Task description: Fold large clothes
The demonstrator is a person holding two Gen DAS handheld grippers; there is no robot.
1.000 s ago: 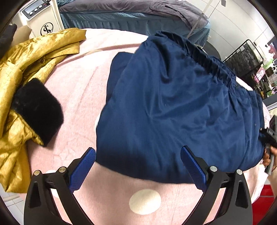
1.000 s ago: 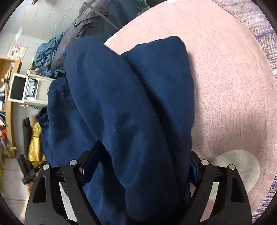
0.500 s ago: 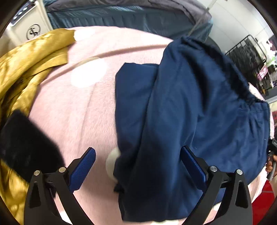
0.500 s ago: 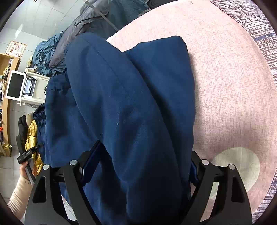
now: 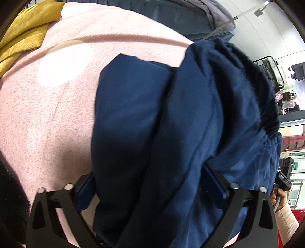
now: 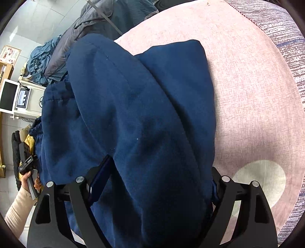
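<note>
A navy blue garment (image 5: 152, 114) with a gathered elastic waistband lies folded in a thick bundle on a pink cloth (image 5: 47, 118) with white dots. My left gripper (image 5: 150, 181) points steeply down over the garment's near edge. Its jaws are closing, and the folded cloth fills the gap from pad to pad. In the right wrist view the same garment (image 6: 143, 114) bulges up between the fingers of my right gripper (image 6: 160, 171), which is shut on a thick fold. Its right pad is hidden under the cloth.
A gold jacket (image 5: 24, 34) with a black fur collar (image 5: 9, 200) lies at the left. Grey and teal bedding (image 5: 181, 11) is piled behind. A white machine (image 6: 22, 99) stands beyond the bed edge. A striped purple cover (image 6: 289, 57) borders the pink cloth (image 6: 247, 95).
My left gripper has come down and forward onto the garment, from just short of its edge to straddling the fold, and its jaws have narrowed. The right gripper has kept its hold.
</note>
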